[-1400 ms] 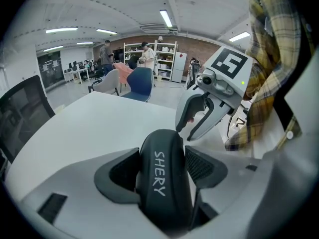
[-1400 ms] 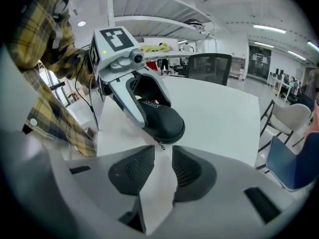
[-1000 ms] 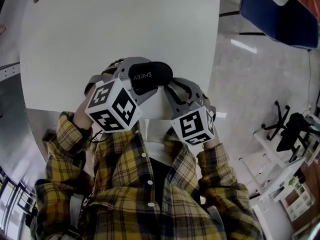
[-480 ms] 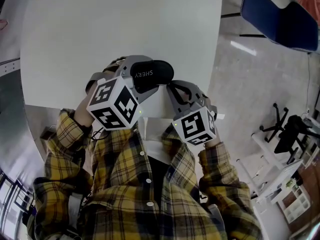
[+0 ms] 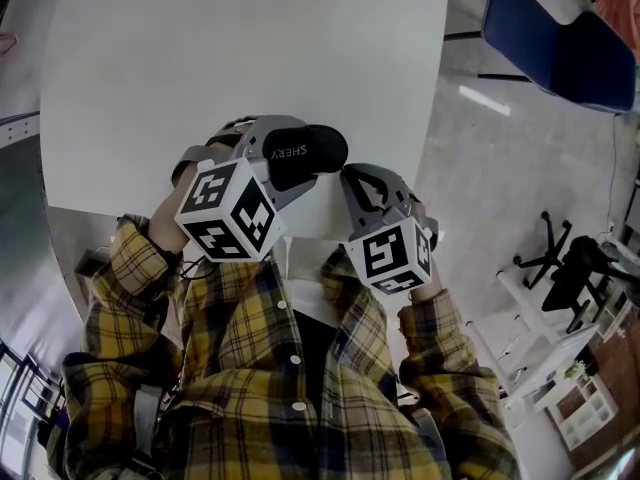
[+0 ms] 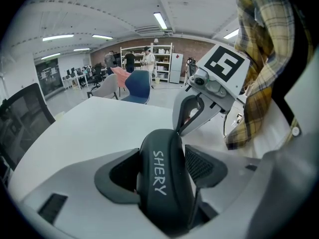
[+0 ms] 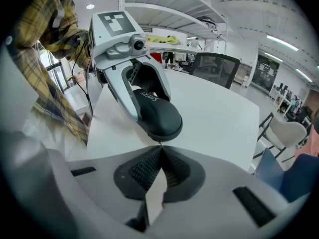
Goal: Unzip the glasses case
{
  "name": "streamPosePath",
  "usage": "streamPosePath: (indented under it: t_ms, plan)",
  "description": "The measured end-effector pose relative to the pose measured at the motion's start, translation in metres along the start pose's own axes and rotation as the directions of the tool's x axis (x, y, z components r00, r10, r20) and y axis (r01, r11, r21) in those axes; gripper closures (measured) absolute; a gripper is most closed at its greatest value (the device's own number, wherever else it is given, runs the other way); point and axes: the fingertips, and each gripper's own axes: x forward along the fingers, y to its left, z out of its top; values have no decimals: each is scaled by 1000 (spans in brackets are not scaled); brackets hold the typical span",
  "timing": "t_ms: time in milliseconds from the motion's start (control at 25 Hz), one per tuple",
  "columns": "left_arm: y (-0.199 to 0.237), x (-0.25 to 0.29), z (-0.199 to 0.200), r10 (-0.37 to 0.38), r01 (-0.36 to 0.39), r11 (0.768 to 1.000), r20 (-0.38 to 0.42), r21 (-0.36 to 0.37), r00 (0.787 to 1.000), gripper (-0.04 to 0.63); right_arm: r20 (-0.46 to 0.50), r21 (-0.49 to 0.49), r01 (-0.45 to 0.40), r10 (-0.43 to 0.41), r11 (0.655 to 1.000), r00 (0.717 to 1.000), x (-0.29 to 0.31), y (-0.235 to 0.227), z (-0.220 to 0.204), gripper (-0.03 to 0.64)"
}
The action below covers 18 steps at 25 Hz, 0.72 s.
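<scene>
- Black glasses case (image 5: 303,151): clamped between the fingers (image 6: 117,176) of the left gripper (image 6: 162,171), over the near edge of the white counter (image 5: 250,48).
- Right gripper (image 7: 159,156): fingers (image 7: 144,171) closed together, pinching the zipper pull (image 7: 159,143) at the case's end.

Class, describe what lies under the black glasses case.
White table lies beneath the glasses case, clamped by the left hand-held gripper; the right hand-held gripper pinches its zipper pull. Contents hidden: case shut.

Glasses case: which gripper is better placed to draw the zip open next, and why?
Right. The left gripper is clamped around the glasses case, holding it steady; the right gripper has its jaws shut on the small zip pull at the case's end.
</scene>
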Motion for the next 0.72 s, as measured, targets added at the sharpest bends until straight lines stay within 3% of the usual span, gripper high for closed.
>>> streamPosePath:
  t_ms: [200, 400, 720]
  plan:
    - [-4, 1, 2, 4, -4, 1000, 2, 9, 1000, 304, -21, -54, 4, -5, 999, 1000, -2, -20, 1, 618]
    - [-3, 0, -3, -2, 2, 1000, 2, 20, 1000, 304, -56, -169, -36, 27, 985, 998, 11, -31, 11, 618]
    - [-2, -6, -4, -7, 8, 999, -12, 51, 1000, 305, -100, -439, -152, 120, 886, 988, 26, -36, 28, 618]
